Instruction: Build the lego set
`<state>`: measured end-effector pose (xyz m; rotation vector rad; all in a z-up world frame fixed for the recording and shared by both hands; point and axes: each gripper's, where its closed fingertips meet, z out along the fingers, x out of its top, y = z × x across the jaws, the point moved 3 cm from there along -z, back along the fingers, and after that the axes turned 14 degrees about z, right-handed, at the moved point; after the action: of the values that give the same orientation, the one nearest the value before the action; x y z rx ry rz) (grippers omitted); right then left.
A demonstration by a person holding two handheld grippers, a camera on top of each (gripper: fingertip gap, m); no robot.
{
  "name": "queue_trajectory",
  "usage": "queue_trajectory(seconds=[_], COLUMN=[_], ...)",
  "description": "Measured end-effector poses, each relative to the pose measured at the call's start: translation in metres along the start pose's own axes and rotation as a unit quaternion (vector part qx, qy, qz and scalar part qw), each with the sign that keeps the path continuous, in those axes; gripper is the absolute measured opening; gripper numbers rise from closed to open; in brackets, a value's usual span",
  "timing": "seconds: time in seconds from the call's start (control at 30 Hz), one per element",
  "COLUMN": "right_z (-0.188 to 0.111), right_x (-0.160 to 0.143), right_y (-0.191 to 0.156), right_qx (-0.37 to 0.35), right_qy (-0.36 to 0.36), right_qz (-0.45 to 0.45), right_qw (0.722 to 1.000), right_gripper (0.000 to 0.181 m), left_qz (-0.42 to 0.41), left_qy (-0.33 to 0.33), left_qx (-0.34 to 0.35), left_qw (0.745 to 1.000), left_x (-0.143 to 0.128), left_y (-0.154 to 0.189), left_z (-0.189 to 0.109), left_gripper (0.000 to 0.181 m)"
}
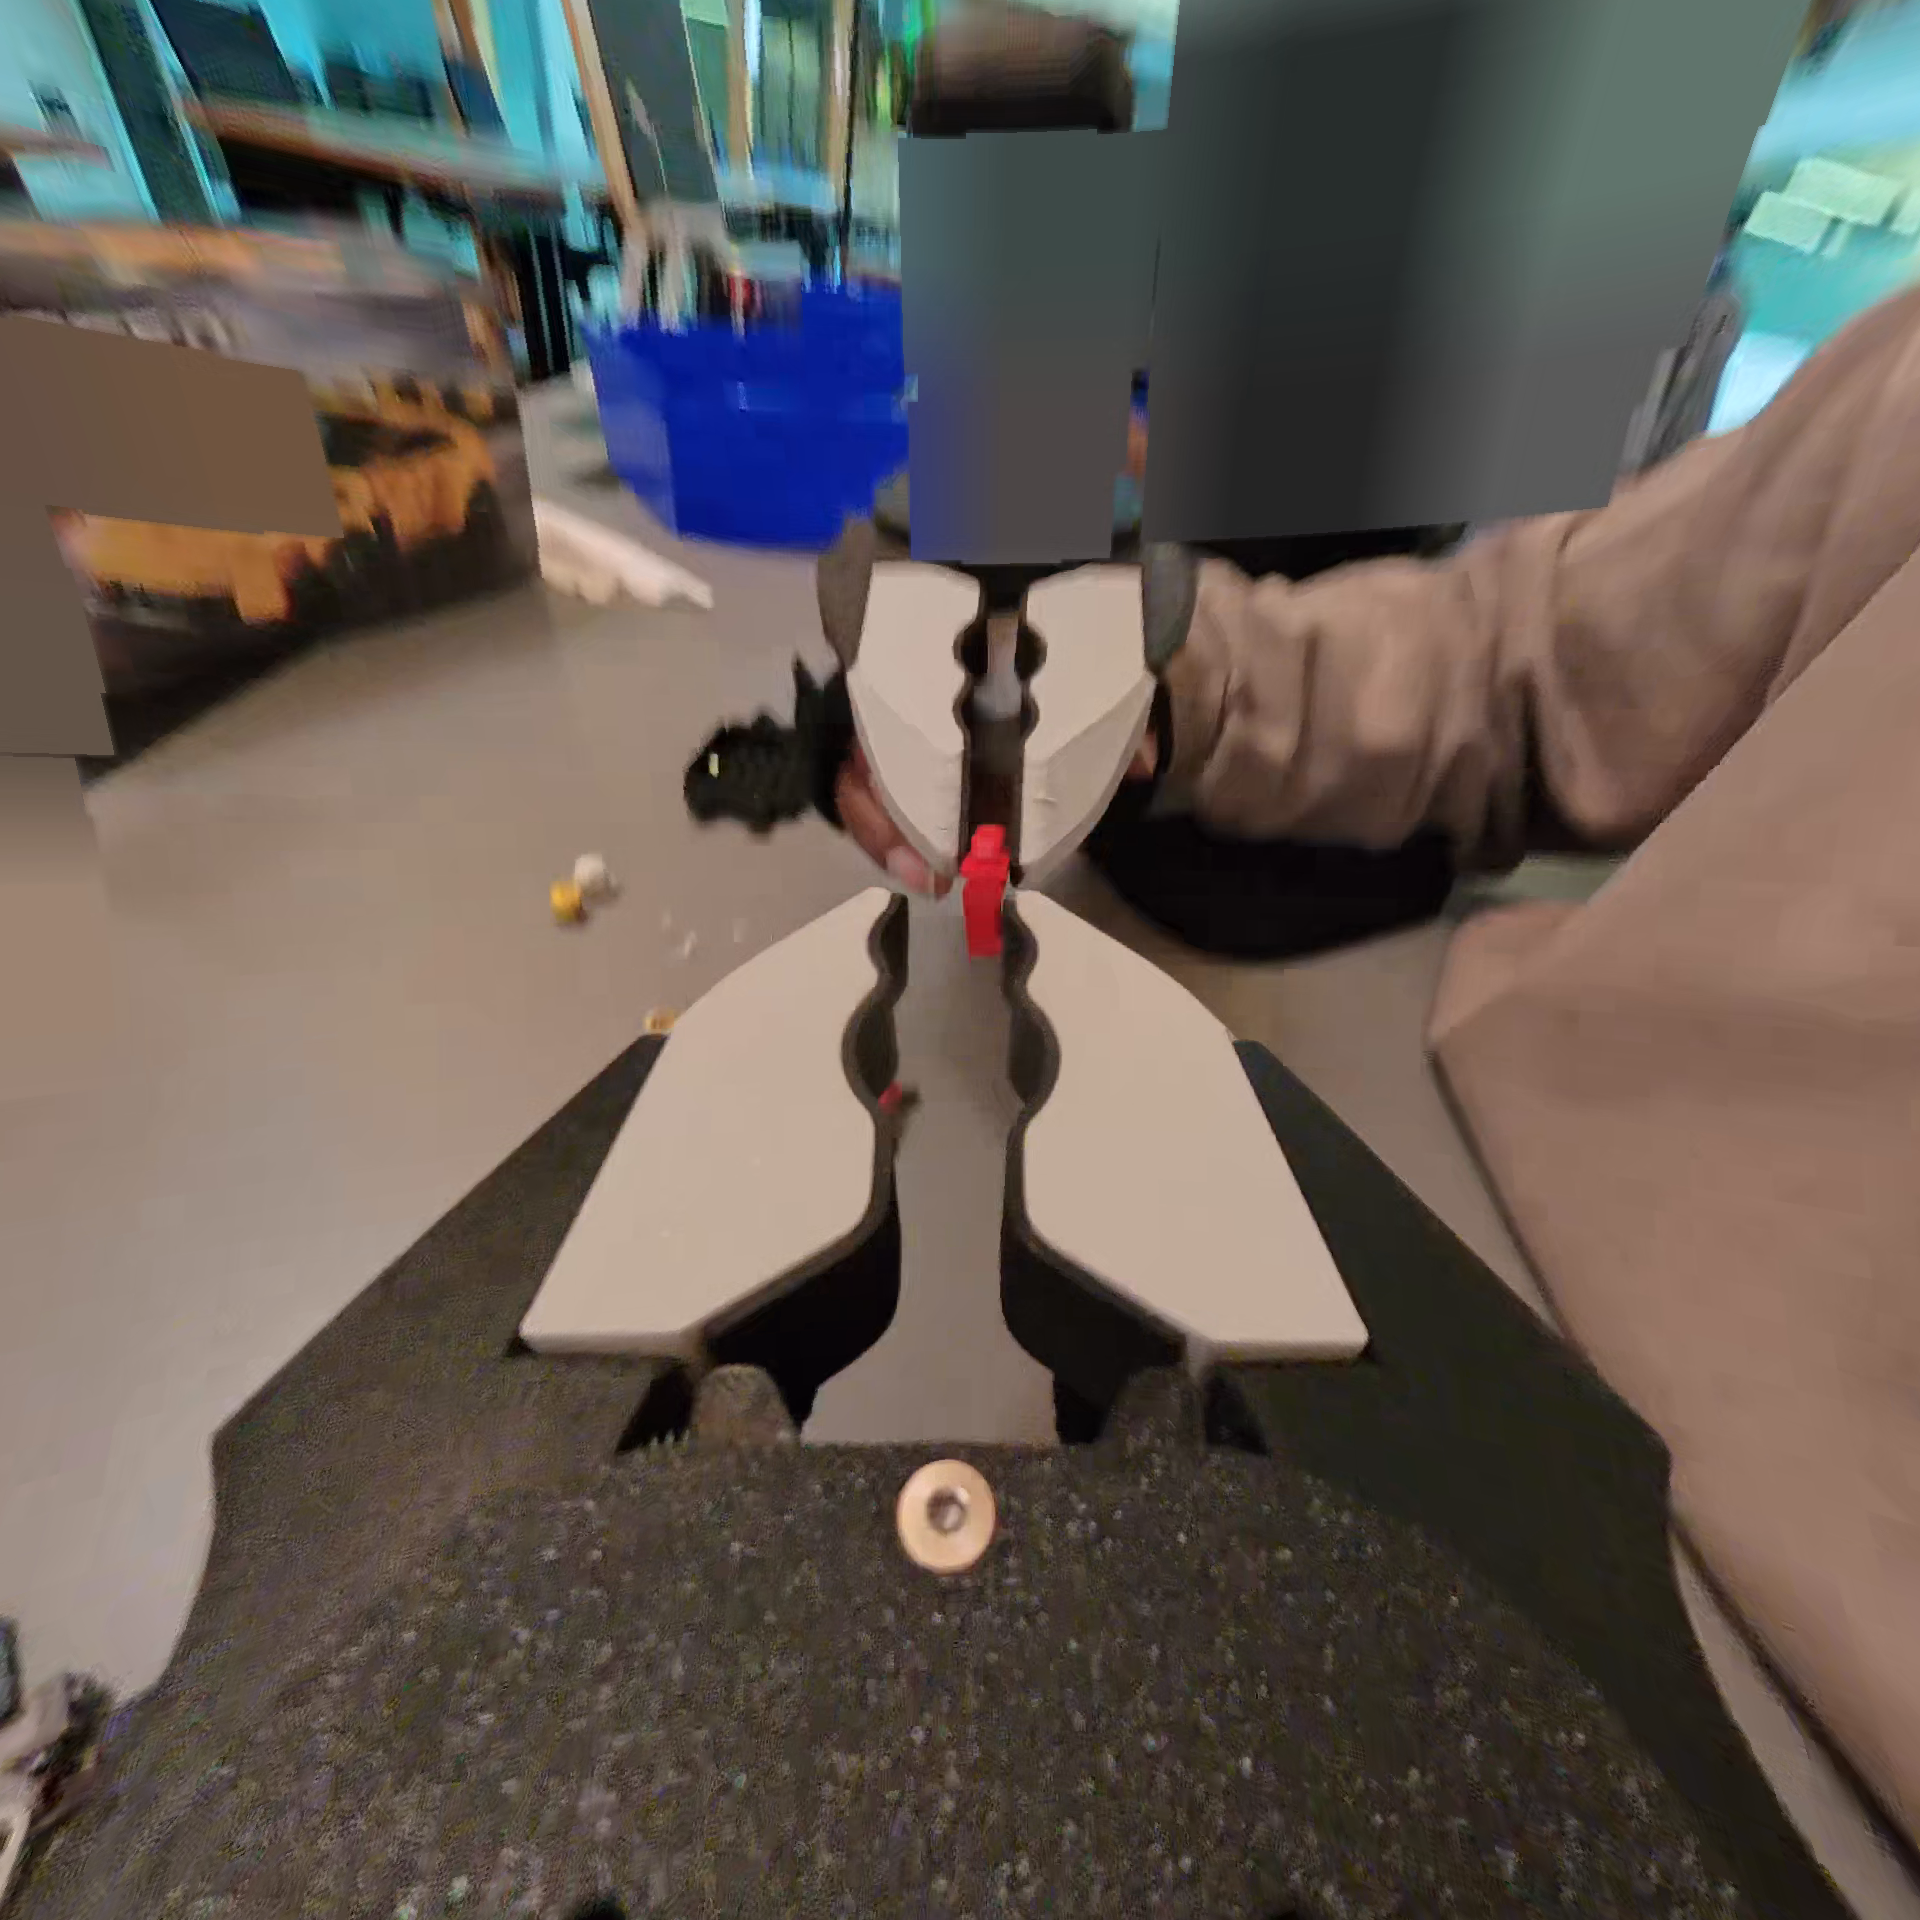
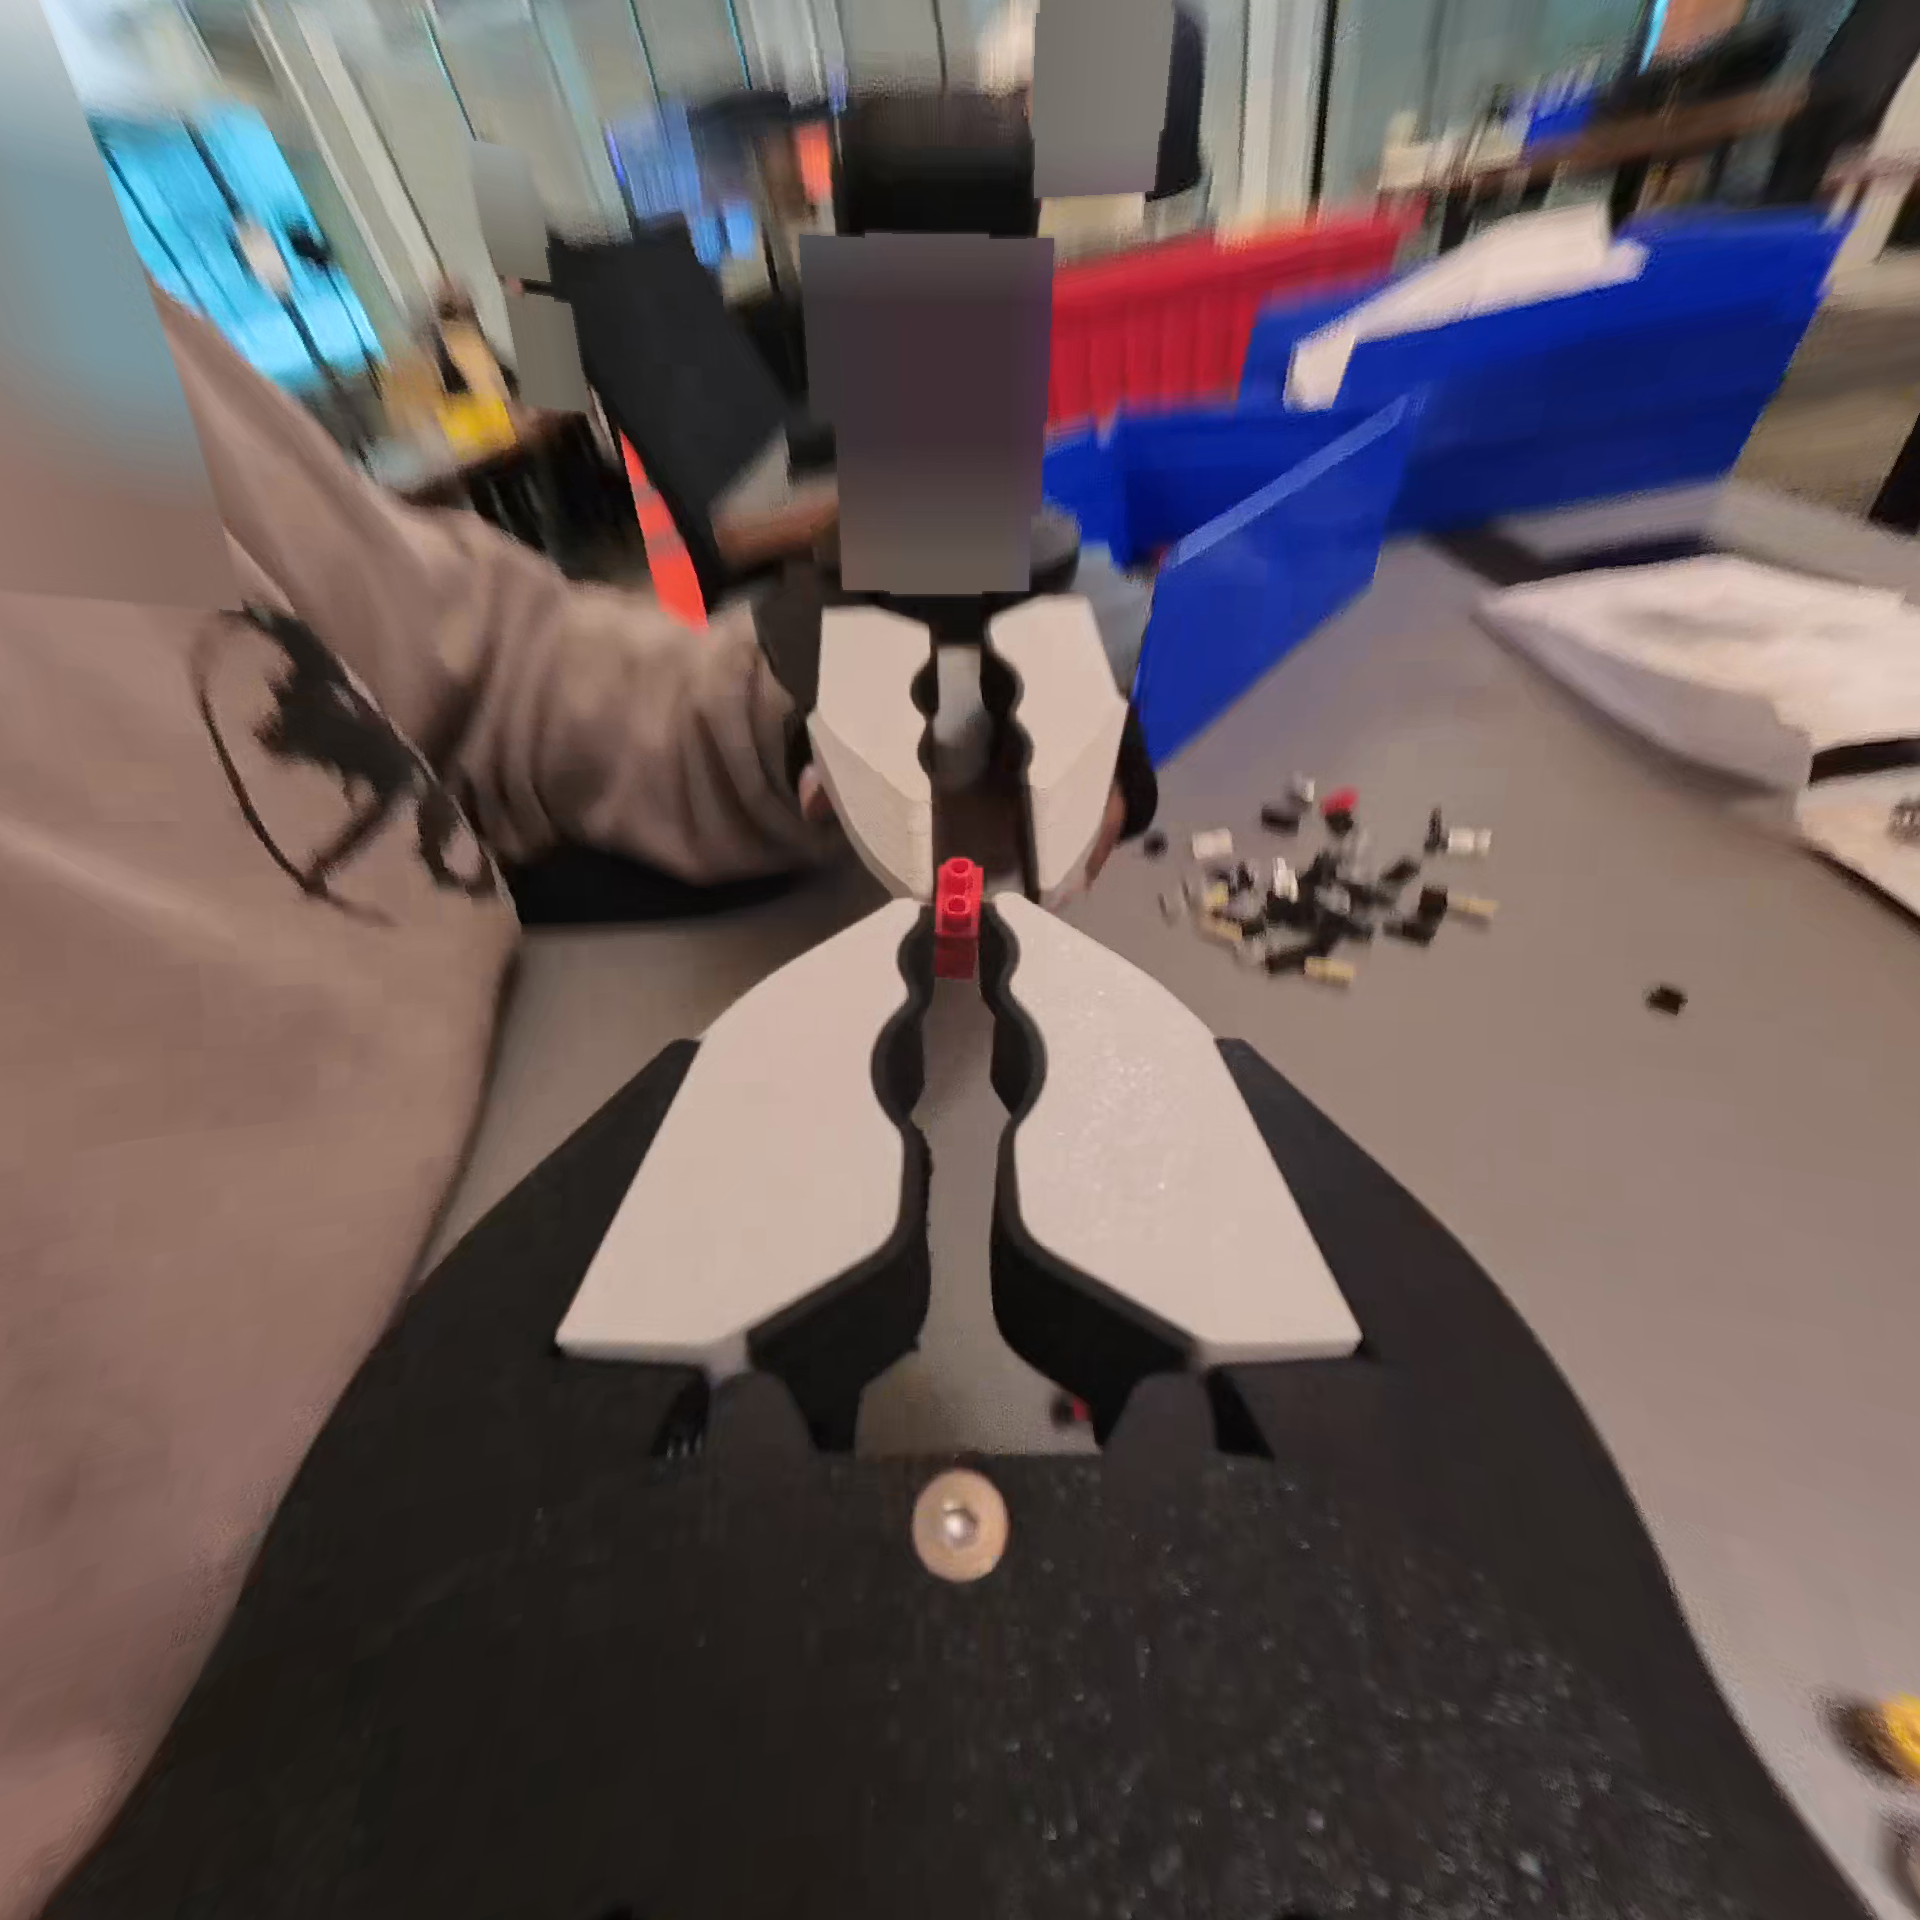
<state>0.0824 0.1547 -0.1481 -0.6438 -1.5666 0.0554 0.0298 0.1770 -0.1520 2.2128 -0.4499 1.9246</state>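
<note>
The two grippers meet tip to tip in the middle of both views, above the grey desk (image 2: 1558,1195). In the right wrist view, the right gripper (image 2: 954,935) has its jaws clamped on a small red lego piece (image 2: 957,920), which sits right at the tips with its two studs facing up. In the left wrist view, the left gripper (image 1: 951,925) has its jaws a little apart, and the red lego piece (image 1: 983,894) touches only the right-hand tip there. I cannot tell if the left jaws press on it. The far gripper's tips close around its top end.

There is very little room around the piece, as four tips crowd it. A person's brown sleeve (image 1: 1455,686) fills the right side of the left view.

Farther out, the desk has open space. A pile of small black and pale lego pieces (image 2: 1330,894) lies at the right middle of the right view. A black lego part (image 1: 753,774) and a small yellow and white piece (image 1: 582,888) lie at the left middle of the left view. Blue bins (image 2: 1558,395) stand at the upper right, blurred.
</note>
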Motion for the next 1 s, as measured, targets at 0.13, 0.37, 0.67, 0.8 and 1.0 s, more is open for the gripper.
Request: queue_trajectory(seconds=[0.13,0.37,0.67,0.8,1.0], right_z=[-0.002,-0.001,-0.001,-0.006,-0.006], right_x=[0.024,0.04,0.049,0.057,0.059], right_y=[-0.008,-0.015,-0.02,-0.019,-0.022], right_qx=[0.035,0.058,0.074,0.079,0.071], right_qy=[0.143,0.227,0.262,0.283,0.296], right_qz=[0.031,0.062,0.08,0.088,0.077], right_qw=[0.989,0.97,0.959,0.952,0.949], right_gripper=[0.007,0.007,0.007,0.008,0.008], left_qz=[-0.028,-0.065,-0.081,-0.079,-0.097], left_qy=[0.093,0.155,0.201,0.201,0.237], left_qx=[0.022,0.019,0.008,0.006,0.025], left_qw=[0.995,0.986,0.976,0.976,0.966], left_x=[0.027,0.042,0.049,0.049,0.058], left_y=[-0.005,-0.004,-0.001,0.003,-0.001], left_z=[-0.007,-0.01,-0.009,-0.005,-0.002], left_gripper=[0.015,0.014,0.016,0.024,0.019])
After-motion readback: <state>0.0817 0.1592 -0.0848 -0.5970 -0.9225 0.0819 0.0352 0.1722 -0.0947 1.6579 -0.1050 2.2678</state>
